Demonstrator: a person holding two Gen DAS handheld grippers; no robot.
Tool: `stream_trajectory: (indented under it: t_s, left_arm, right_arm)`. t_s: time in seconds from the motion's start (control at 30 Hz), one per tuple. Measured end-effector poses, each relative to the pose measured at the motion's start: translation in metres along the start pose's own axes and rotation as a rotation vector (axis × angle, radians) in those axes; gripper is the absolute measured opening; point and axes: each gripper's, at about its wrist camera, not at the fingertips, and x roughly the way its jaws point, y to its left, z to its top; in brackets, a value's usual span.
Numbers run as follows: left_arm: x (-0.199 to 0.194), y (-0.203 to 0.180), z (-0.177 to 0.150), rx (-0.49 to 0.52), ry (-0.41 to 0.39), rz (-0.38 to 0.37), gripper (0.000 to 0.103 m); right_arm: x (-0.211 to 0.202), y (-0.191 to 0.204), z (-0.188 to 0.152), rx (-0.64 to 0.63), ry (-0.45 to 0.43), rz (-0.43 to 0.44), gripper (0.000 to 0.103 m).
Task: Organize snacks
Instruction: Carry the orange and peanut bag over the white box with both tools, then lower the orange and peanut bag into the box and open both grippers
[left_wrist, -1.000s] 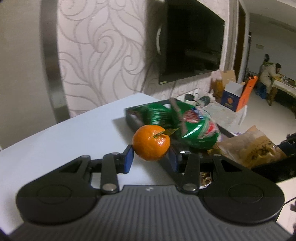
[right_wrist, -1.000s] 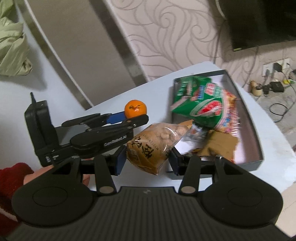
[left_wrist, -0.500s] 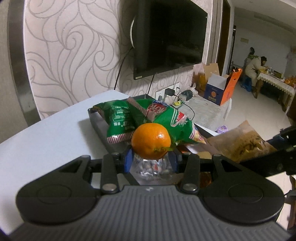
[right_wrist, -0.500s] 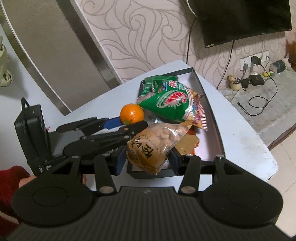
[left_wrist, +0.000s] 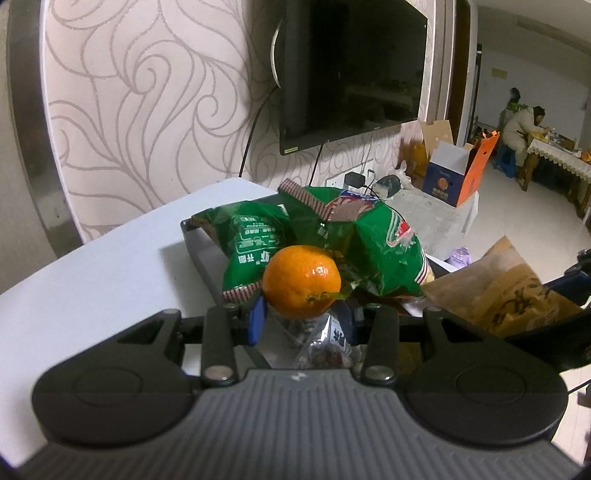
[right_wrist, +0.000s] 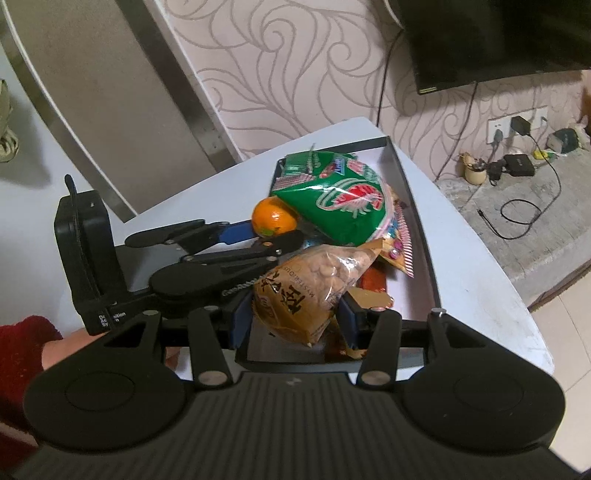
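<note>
My left gripper (left_wrist: 301, 314) is shut on an orange mandarin (left_wrist: 301, 286) and holds it over the near left part of a black box (left_wrist: 197, 251) full of snacks. In the right wrist view the mandarin (right_wrist: 273, 221) sits at the left gripper's tips (right_wrist: 271, 236), beside a green snack bag (right_wrist: 340, 206). My right gripper (right_wrist: 291, 317) is shut on a yellow-brown peanut bag (right_wrist: 303, 291) above the near end of the box (right_wrist: 417, 218). That bag also shows in the left wrist view (left_wrist: 506, 291).
The box rests on a white table (left_wrist: 92, 280) whose right edge (right_wrist: 498, 280) drops to the floor. Green bags (left_wrist: 354, 236), a pink-striped packet (right_wrist: 400, 243) and a clear packet (left_wrist: 321, 347) lie in the box. A wall-mounted TV (left_wrist: 351, 74) hangs behind.
Both grippers have moved forward over the box with their loads. The mandarin now hangs over the box's contents, and the peanut bag is above its near end.
</note>
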Motion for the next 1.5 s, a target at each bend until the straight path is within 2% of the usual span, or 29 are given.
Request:
stream_trajectory:
  t_s: [0.4,0.67,1.07,1.3,1.5]
  left_arm:
    - [0.007,0.006,0.011,-0.008,-0.006,0.005,0.044]
    - [0.014,0.008,0.012,-0.006,0.006,-0.011,0.044]
    - [0.021,0.009,0.009,0.018,0.038,0.01,0.044]
    - [0.015,0.011,0.003,0.031,0.049,0.011,0.044]
    - [0.013,0.012,0.006,0.035,0.044,0.026,0.044]
  right_arm:
    - [0.011,0.006,0.01,-0.035,0.015,0.01,0.055]
    - [0.016,0.008,0.001,-0.04,0.044,0.005,0.055]
    - [0.028,0.019,-0.007,-0.067,0.074,0.024,0.055]
    - [0.032,0.015,0.002,-0.098,0.048,-0.02,0.055]
    - [0.059,0.007,0.016,-0.14,0.069,-0.082,0.055]
